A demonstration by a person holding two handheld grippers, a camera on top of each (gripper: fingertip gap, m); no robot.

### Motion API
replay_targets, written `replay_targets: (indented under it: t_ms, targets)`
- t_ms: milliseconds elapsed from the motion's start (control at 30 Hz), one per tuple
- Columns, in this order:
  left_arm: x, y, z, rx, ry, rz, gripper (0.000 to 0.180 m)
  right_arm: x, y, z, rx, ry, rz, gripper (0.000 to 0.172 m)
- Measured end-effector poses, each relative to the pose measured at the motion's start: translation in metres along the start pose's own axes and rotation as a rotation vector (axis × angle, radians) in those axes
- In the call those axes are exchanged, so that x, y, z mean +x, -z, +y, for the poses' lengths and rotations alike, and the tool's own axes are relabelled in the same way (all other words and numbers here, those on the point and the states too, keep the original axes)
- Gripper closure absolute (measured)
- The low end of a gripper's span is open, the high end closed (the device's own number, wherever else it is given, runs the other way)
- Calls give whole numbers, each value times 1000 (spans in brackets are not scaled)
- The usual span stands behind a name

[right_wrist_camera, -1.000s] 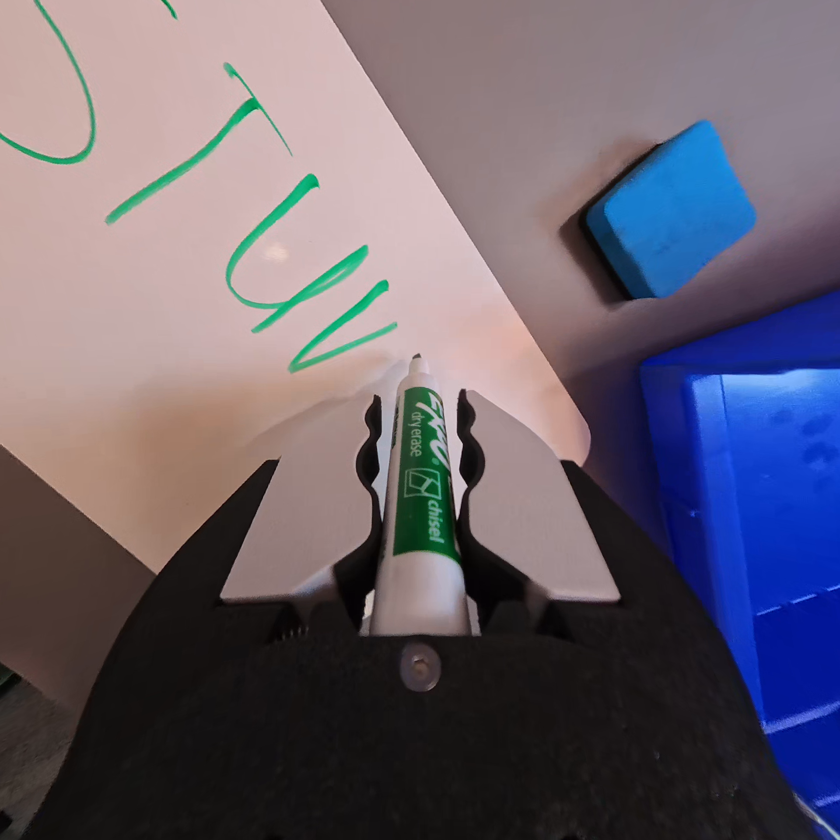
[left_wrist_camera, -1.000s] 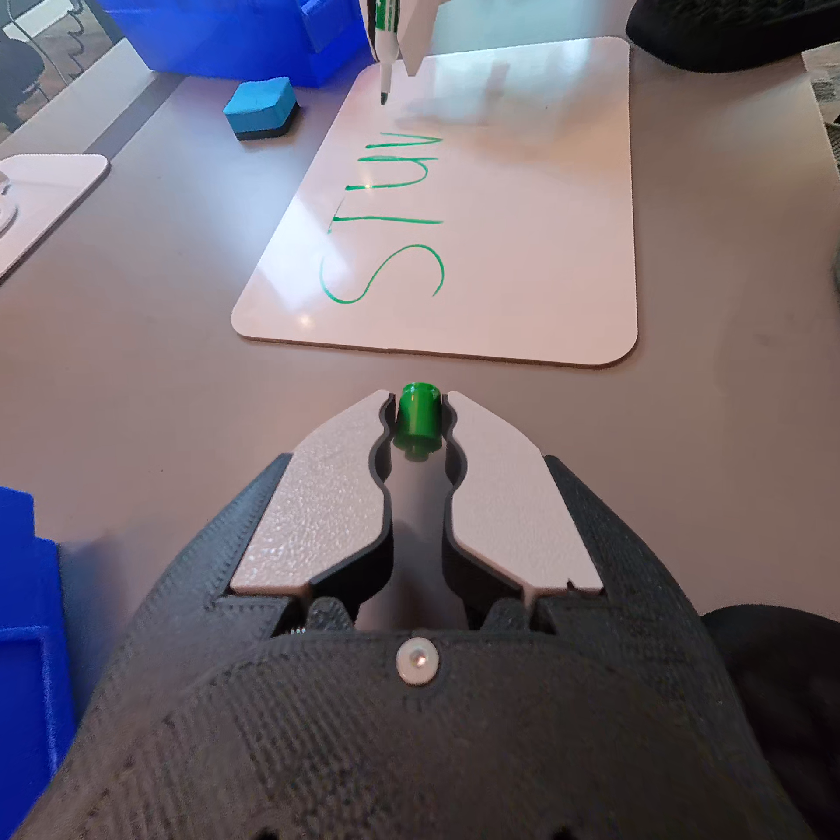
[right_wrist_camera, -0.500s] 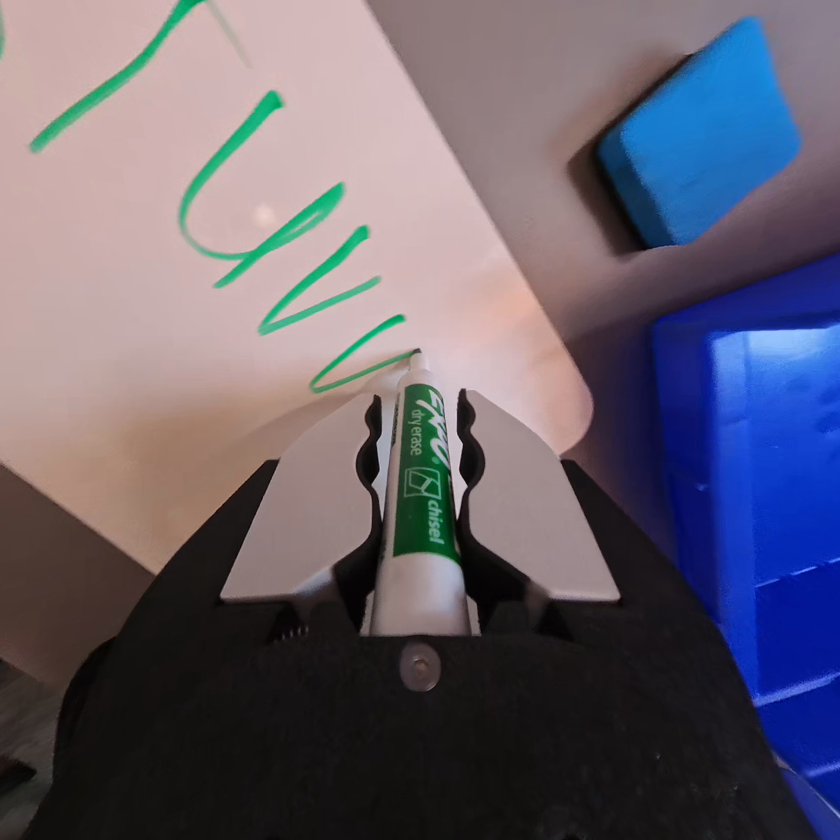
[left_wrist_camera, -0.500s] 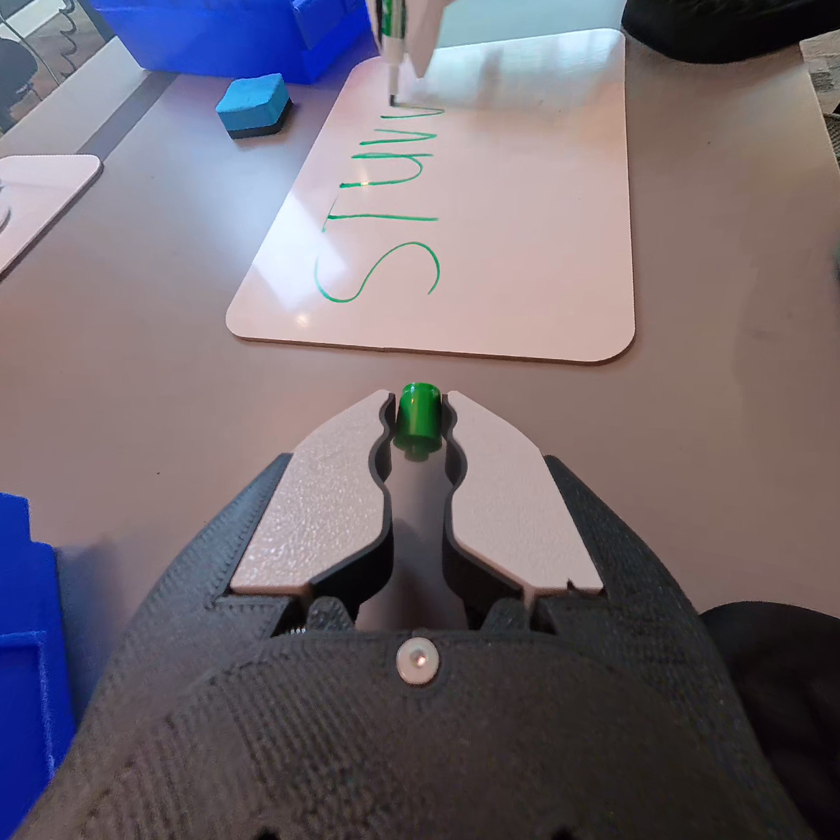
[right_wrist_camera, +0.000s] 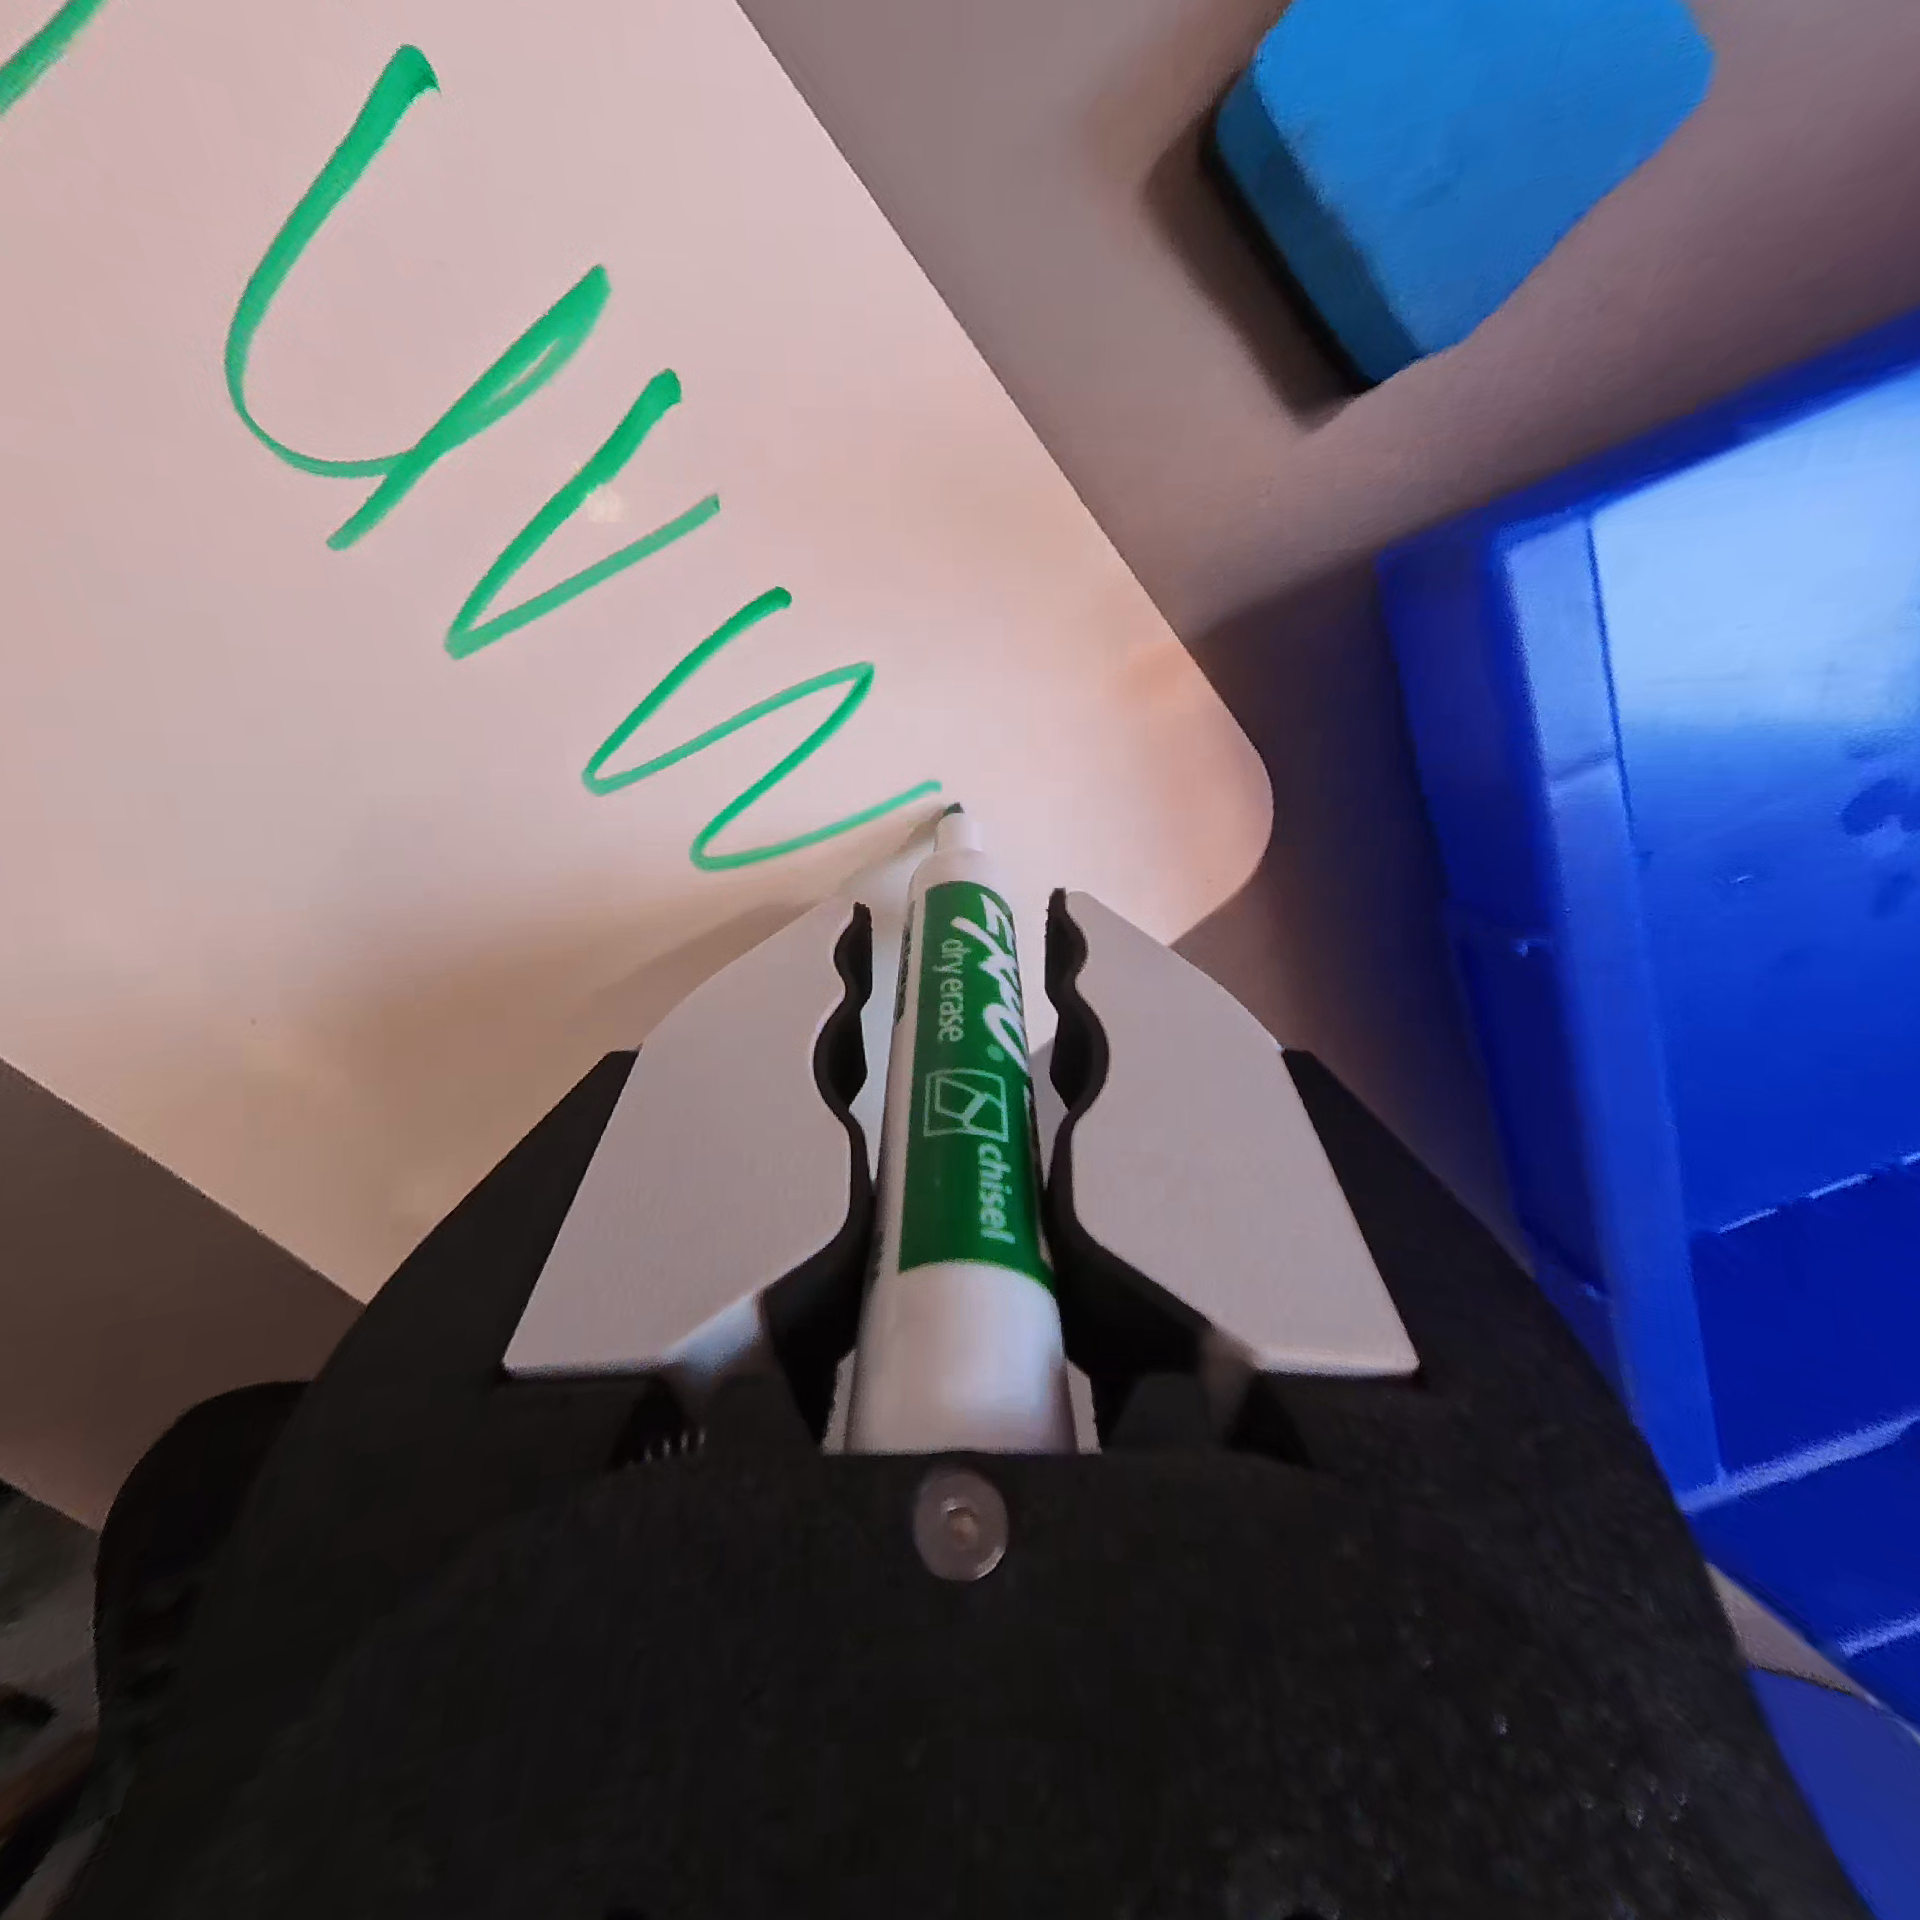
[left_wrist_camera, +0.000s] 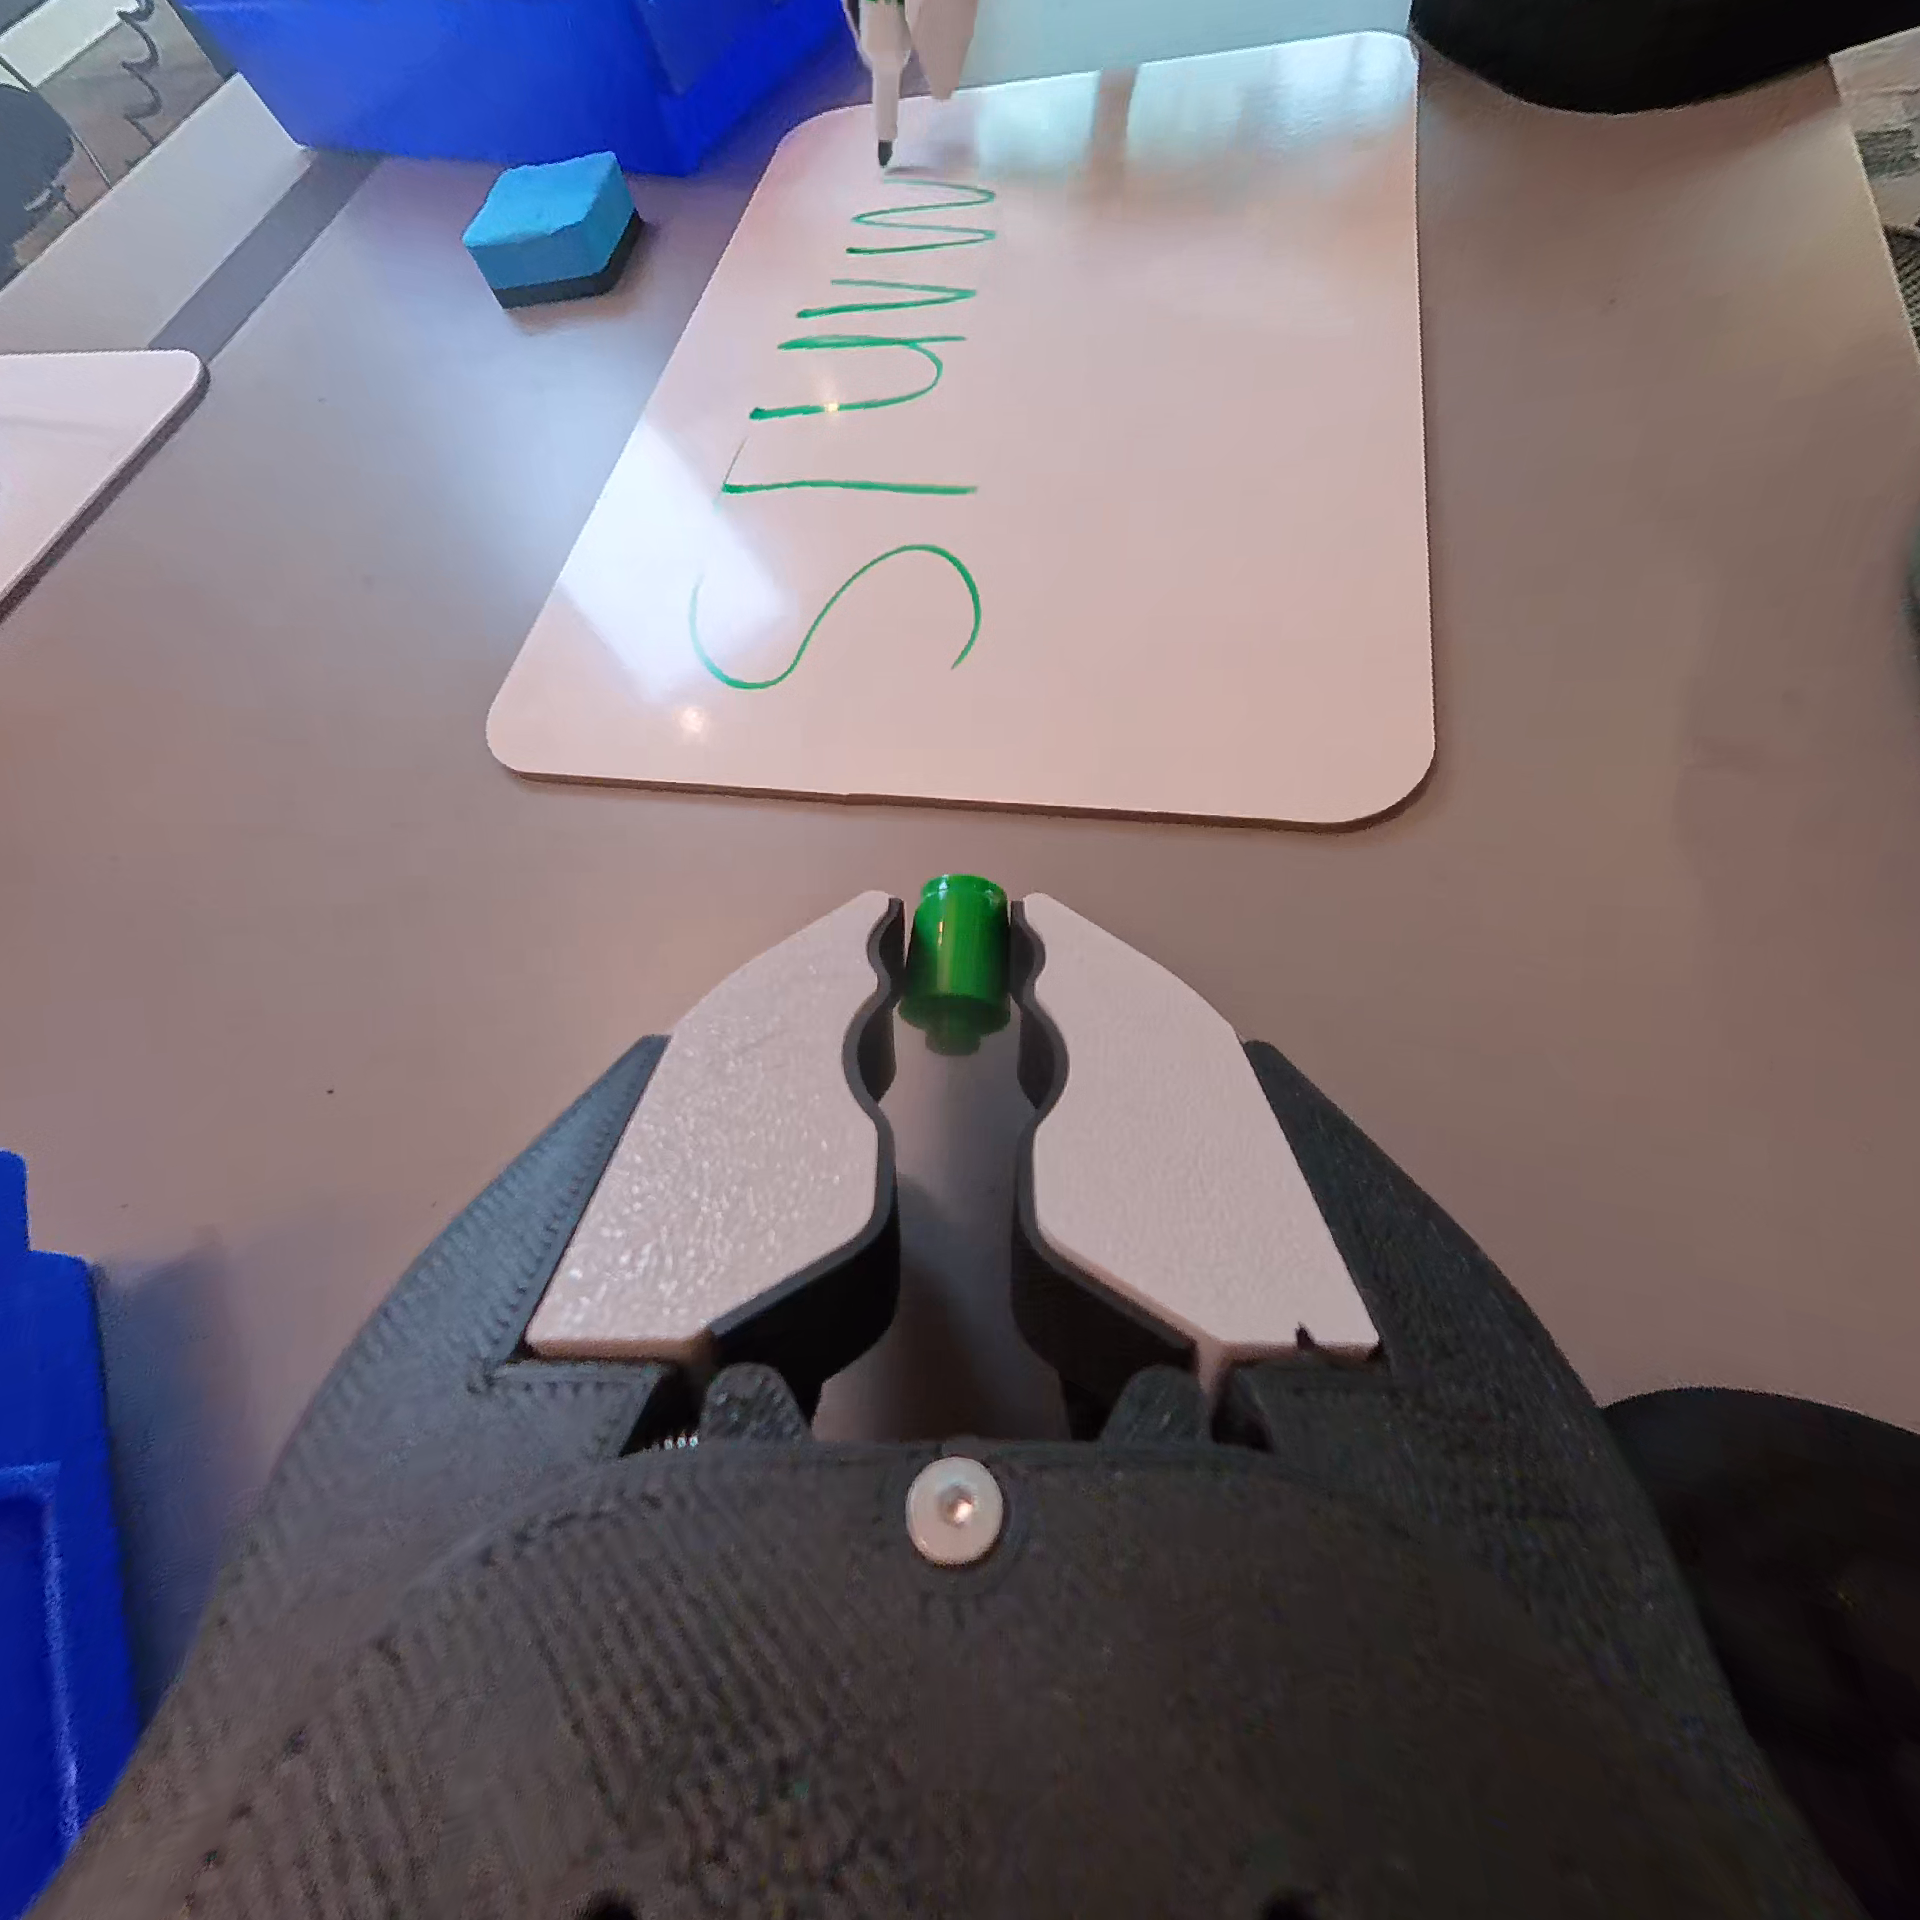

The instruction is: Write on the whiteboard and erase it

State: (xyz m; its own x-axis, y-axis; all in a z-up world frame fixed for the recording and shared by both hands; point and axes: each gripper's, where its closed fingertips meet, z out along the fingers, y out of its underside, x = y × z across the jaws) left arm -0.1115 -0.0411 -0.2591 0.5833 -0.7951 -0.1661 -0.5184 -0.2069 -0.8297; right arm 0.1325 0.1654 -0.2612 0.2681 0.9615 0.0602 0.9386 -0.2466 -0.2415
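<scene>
Left gripper (left_wrist_camera: pixel 958 940): closed on a green cap (left_wrist_camera: pixel 954 961), both pads against its sides; sits over bare table (left_wrist_camera: pixel 312 883), just short of the board's near edge.
Right gripper (right_wrist_camera: pixel 956 920): clamped on the marker (right_wrist_camera: pixel 961 1122), barrel running back between the fingers, tip forward.
Marker tip: at the end of the last green stroke, close to the board's rounded far-left corner; whether tip touches the surface, cannot tell.
Board (left_wrist_camera: pixel 1195 520): white, flat on the table, rounded corners, all four edges clear of other things.
Writing: green, runs along the board's left half from near edge to far edge; right half blank.
Room ahead of tip: little board left before the corner edge.
Eraser (left_wrist_camera: pixel 551 244): blue, on the table left of the board, apart from it.
Bin (right_wrist_camera: pixel 1683 987): blue, near the far-left corner, a strip of table between.
Second board (left_wrist_camera: pixel 83 447): far left, well apart.
Right of board: open table.
</scene>
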Motion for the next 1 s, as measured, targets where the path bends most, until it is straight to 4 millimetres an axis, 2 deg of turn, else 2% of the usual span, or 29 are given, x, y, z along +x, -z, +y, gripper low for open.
replay_targets:
  t_ms: [100, 167, 200, 300, 367, 400, 467, 500, 567, 633, 667, 700, 733, 767, 833, 867, 933, 1000]
  targets:
    - [-2, -1, 0, 2, 12, -1, 162, 9, 8, 13, 13, -42, 28, 137]
    - [-2, -2, 0, 3, 17, 4, 162, 14, 3, 23, -19, -56, 37, 136]
    - [-1, -2, 0, 0, 15, 5, 161, 9, 2, 21, -7, -53, 20, 138]
    - [-1, -3, 0, -4, 10, -1, 161, -31, 3, 16, -25, 26, -86, 138]
    - [-1, -3, 0, -1, 17, 1, 161, -41, 3, 11, -19, 60, -90, 138]
    - [0, -4, -1, 1, 16, 1, 161, -35, 3, 7, -5, 44, -77, 138]
    - [1, -4, -1, 0, 15, 6, 162, -13, 1, 4, 27, -20, -28, 138]
    - [2, -4, -2, 2, 13, 6, 162, -4, -2, 9, 10, -30, -9, 137]
    - [3, -4, -2, 4, 10, 7, 161, -5, 2, 22, -15, -41, -25, 138]
    - [2, -4, -7, 26, 3, 4, 161, -15, 10, 45, -74, -21, -35, 138]
    - [2, -4, -14, 53, -4, 5, 161, -22, 13, 51, -67, -18, -40, 138]
    - [1, -4, -24, 93, -16, 3, 161, -35, 16, 46, -12, -15, -73, 138]
    - [2, -6, -37, 137, -31, 10, 162, -53, 23, 29, 98, -6, -125, 137]
    - [4, -7, -52, 186, -47, 25, 162, -76, 34, 2, 261, 23, -178, 137]
    - [14, -12, -81, 286, -78, 68, 162, -131, 71, -51, 633, 117, -296, 137]
    - [19, -14, -94, 328, -99, 79, 162, -155, 87, -67, 781, 128, -342, 137]
    - [29, -15, -117, 400, -170, 83, 162, -195, 100, -80, 919, 106, -473, 137]
    - [39, -15, -132, 450, -234, 80, 161, -211, 102, -84, 993, 93, -511, 138]
